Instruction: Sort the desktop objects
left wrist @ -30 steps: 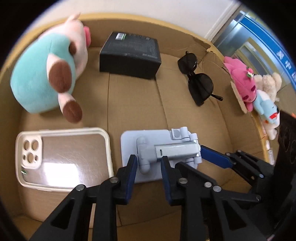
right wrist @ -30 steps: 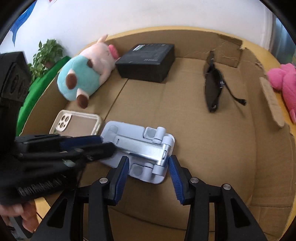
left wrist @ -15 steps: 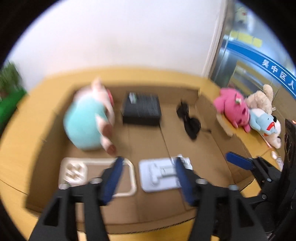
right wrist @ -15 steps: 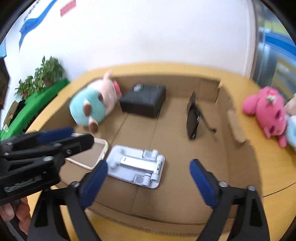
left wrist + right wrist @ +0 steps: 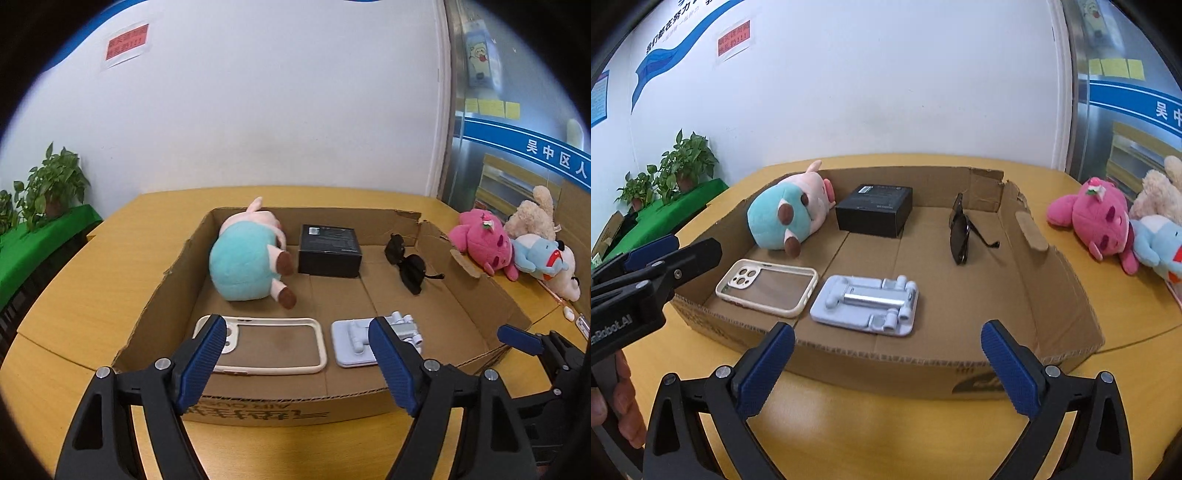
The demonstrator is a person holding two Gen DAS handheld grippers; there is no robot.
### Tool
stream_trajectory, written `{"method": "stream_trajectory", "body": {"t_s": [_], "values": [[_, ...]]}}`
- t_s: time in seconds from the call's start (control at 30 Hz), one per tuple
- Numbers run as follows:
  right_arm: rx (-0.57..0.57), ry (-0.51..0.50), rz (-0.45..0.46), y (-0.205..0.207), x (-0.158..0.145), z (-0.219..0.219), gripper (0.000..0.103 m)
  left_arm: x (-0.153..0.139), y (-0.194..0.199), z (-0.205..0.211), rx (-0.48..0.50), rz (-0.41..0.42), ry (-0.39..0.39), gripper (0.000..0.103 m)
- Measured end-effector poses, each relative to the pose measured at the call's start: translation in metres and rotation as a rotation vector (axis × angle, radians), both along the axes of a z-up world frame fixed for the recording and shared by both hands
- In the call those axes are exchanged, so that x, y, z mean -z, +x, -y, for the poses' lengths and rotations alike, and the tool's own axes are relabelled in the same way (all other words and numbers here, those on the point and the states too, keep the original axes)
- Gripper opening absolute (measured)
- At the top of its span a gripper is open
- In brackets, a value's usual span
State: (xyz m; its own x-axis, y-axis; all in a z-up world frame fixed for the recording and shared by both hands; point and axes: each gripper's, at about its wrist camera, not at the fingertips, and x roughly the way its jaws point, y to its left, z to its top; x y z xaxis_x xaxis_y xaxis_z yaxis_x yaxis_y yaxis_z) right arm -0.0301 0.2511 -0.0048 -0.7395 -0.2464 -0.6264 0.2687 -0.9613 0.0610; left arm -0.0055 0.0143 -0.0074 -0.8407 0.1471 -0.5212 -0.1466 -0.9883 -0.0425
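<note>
Box: cardboard box (image 5: 476, 291) ahead of both tongs holds phone case (image 5: 273, 345), phone stand (image 5: 866, 301), plush pig (image 5: 247, 264), black box (image 5: 330, 250), sunglasses (image 5: 960, 236).
Left gripper (image 5: 297, 360): jaws apart, just been opening, nothing between.
Right gripper (image 5: 886, 373): the same.
Right view only: a hand (image 5: 617, 402) at its left edge.

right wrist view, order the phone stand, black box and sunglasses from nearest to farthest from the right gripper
1. Phone stand: near edge of the cardboard box, just beyond the open right gripper.
2. Sunglasses: farther back, toward the right.
3. Black box: near the back wall, beside the plush pig. Only slightly farther than the sunglasses.
</note>
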Motion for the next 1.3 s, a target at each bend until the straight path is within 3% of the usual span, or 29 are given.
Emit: {"method": "stream_trajectory", "body": {"t_s": [0.1,0.4,0.57,0.67,1.0,1.1,1.2,1.3], "values": [[-0.003,0.017,-0.026,0.006,0.004,0.002,0.103,0.009,0.005,0.004,-0.027,-0.044,-0.026,0.08],[-0.025,0.093,-0.114,0.006,0.016,0.01,0.103,0.043,-0.009,0.007,-0.054,-0.022,-0.053,0.08],[-0.023,0.12,-0.159,0.008,0.021,0.012,0.103,0.048,-0.006,0.007,-0.061,-0.072,-0.064,0.084],[-0.02,0.12,-0.192,0.009,0.024,0.012,0.103,0.052,-0.002,0.008,-0.066,-0.125,-0.061,0.085],[-0.014,0.097,-0.229,0.011,0.024,0.011,0.103,0.05,-0.005,0.009,-0.069,-0.128,-0.06,0.089],[-0.01,0.034,-0.281,0.017,0.015,0.004,0.103,0.051,-0.007,0.009,-0.071,-0.119,-0.064,0.101],[0.006,0.013,-0.336,0.021,0.005,0.002,0.103,0.051,-0.008,0.01,-0.073,-0.118,-0.066,0.103],[0.024,0.044,-0.273,0.004,0.008,0.005,0.103,0.052,-0.008,0.01,-0.073,-0.118,-0.066,0.103]]}}
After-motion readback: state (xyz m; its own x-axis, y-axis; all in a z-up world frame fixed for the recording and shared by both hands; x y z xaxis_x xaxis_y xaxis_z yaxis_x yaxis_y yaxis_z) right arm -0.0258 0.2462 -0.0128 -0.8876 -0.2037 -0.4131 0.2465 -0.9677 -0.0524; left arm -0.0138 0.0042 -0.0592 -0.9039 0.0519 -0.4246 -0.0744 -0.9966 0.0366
